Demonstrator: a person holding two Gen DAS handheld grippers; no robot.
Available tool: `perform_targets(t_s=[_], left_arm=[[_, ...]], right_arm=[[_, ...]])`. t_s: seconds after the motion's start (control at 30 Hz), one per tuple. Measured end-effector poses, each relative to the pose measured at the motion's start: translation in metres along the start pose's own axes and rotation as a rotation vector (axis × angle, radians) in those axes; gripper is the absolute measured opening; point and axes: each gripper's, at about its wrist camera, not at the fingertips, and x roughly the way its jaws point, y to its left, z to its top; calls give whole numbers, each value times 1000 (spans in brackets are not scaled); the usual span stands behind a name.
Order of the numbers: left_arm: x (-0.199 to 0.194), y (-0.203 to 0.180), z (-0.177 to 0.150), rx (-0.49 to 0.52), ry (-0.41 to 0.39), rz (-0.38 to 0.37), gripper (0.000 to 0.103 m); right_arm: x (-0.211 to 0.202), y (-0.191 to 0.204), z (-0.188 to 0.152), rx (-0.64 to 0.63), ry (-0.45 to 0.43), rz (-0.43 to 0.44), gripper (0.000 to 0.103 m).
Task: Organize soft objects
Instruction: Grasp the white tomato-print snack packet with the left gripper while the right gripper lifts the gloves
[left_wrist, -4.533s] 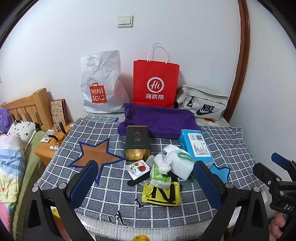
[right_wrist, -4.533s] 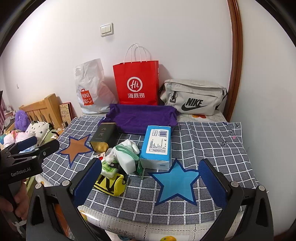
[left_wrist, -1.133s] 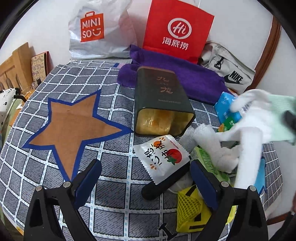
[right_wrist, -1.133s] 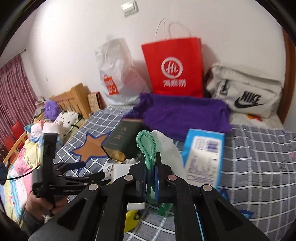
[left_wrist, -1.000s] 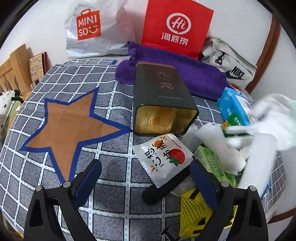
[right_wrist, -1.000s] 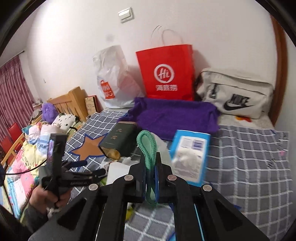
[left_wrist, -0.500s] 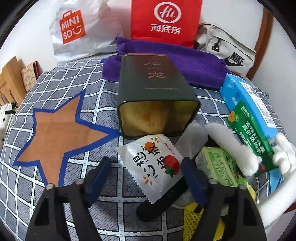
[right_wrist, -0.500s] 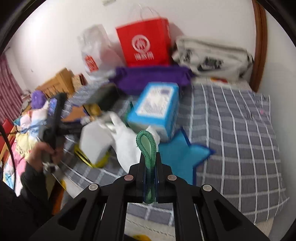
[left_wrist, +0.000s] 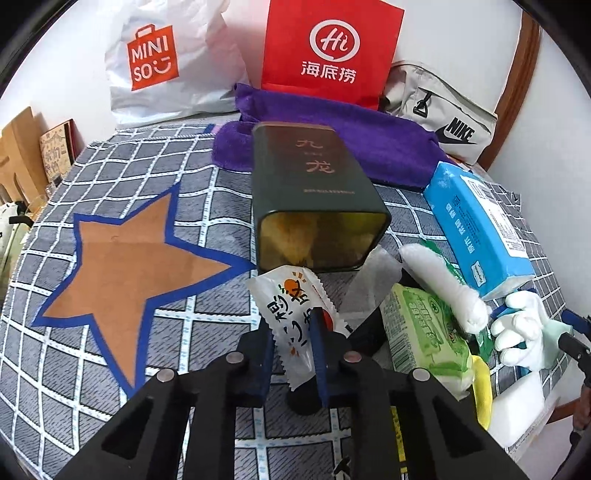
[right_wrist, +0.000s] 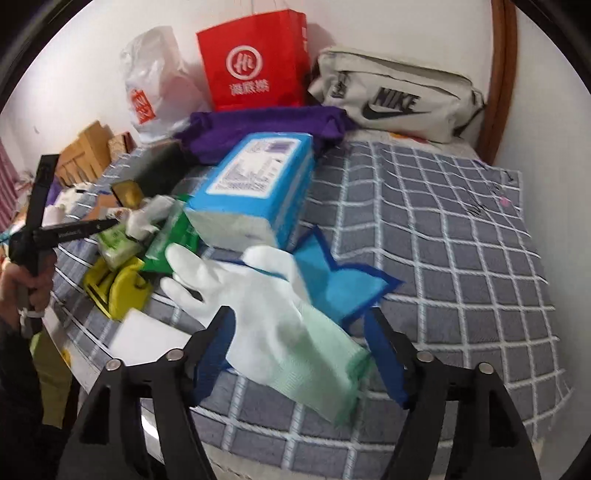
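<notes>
White foil snack packet (left_wrist: 291, 317) is pinched in the left gripper (left_wrist: 291, 354): jaws have just been closing and now press on its near end, pads narrow on either side. Packet's long axis runs straight out from the gripper toward the open mouth of the dark tin (left_wrist: 317, 206), far end nearly touching the tin's rim. It lies mid-bed on the checked bedspread (left_wrist: 110, 177), just right of the brown star patch (left_wrist: 129, 266) and left of the pile near the bed's front right corner.

Right gripper (right_wrist: 299, 354): jaws have just been opening, now wide. White-and-mint glove (right_wrist: 280, 325) lies between them but pads aren't pressing it. It rests on the bedspread by the front edge, cuff toward the gripper, fingers pointing away over the blue star patch (right_wrist: 343, 280) toward the blue tissue pack (right_wrist: 258, 192).

Vs a sec ago: glove was clamped by its green loop and held up in the air; now down and let go. Left jaws then stood wide w/ the packet loose between them; now gripping.

Judgement: left hand is the one set for the next lift; packet prob. goes to a star patch. Foil is slick and may slip or crumple.
</notes>
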Motion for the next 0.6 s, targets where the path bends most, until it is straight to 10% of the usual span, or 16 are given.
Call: perform_targets(t_s=[0.33, 0.6], left_arm=[[-19, 10, -1, -25, -11, -30, 10], [-30, 4, 3, -25, -40, -44, 7]], right_arm=[[51, 24, -6, -45, 67, -3, 80], [42, 17, -5, -49, 70, -19, 12]])
